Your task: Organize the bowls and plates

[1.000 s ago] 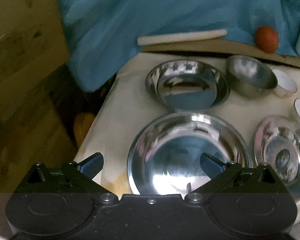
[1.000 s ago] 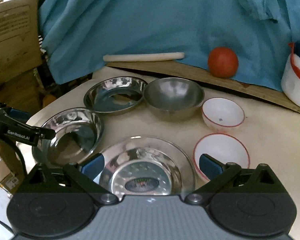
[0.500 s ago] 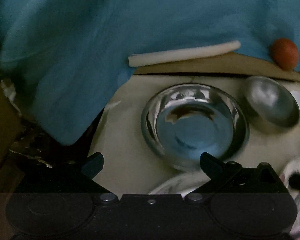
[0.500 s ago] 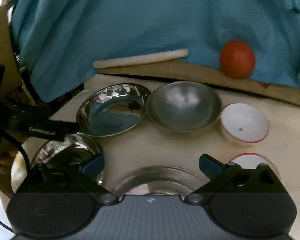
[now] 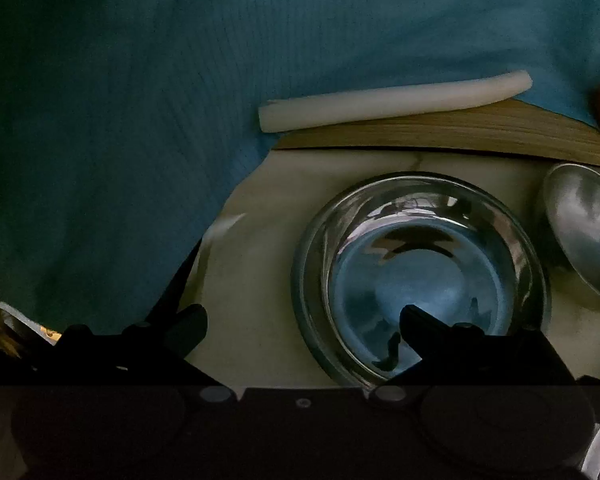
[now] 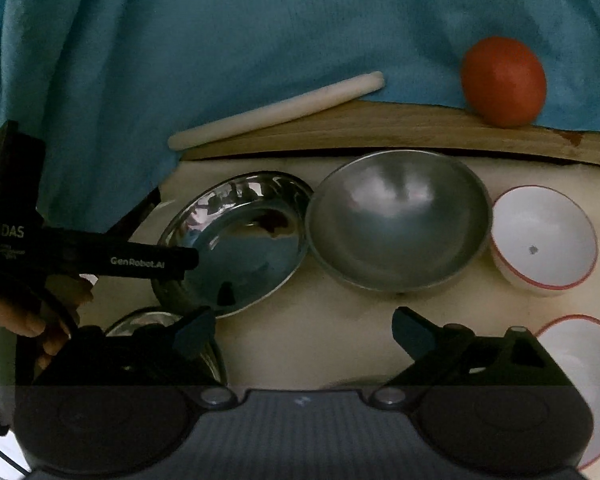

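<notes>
We see both grippers, left [image 5: 302, 322] and right [image 6: 302, 326], with jaws apart and empty, the right's just narrowing; the steel plate [image 5: 420, 276] touches the bowl [image 6: 398, 220], a stick [image 5: 392, 100] behind.

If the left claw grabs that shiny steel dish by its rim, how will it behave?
The shiny steel dish looks thin and polished, so probably light, stiff and slippery at the rim. It touches or nearly touches the matte steel bowl, so a push would likely slide it and knock that.
</notes>
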A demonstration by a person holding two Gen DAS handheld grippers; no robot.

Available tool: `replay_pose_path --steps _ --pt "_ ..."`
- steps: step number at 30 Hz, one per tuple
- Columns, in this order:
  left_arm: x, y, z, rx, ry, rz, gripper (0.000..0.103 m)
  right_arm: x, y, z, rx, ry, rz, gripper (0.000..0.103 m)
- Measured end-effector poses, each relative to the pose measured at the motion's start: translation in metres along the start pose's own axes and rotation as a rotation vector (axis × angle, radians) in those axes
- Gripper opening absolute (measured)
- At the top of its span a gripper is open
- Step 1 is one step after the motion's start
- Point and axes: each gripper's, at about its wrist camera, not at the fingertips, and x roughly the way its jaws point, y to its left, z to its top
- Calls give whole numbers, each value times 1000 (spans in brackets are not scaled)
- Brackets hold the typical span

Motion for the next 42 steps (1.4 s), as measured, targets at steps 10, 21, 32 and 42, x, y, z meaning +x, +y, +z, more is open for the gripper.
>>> replay_pose_path --steps 10,21,32,42 --pt "0 6 -1 -25 16 -36 91 22 -6 5 95 27 49 84" --pt "-4 10 -2 -48 18 -104 55 41 -1 13 151 60 67 64" --pt "-5 9 -8 -57 8 -73 21 54 5 14 160 66 56 26" --pt "-12 8 -11 -63 -43 -51 18 51 15 13 115 40 32 25"
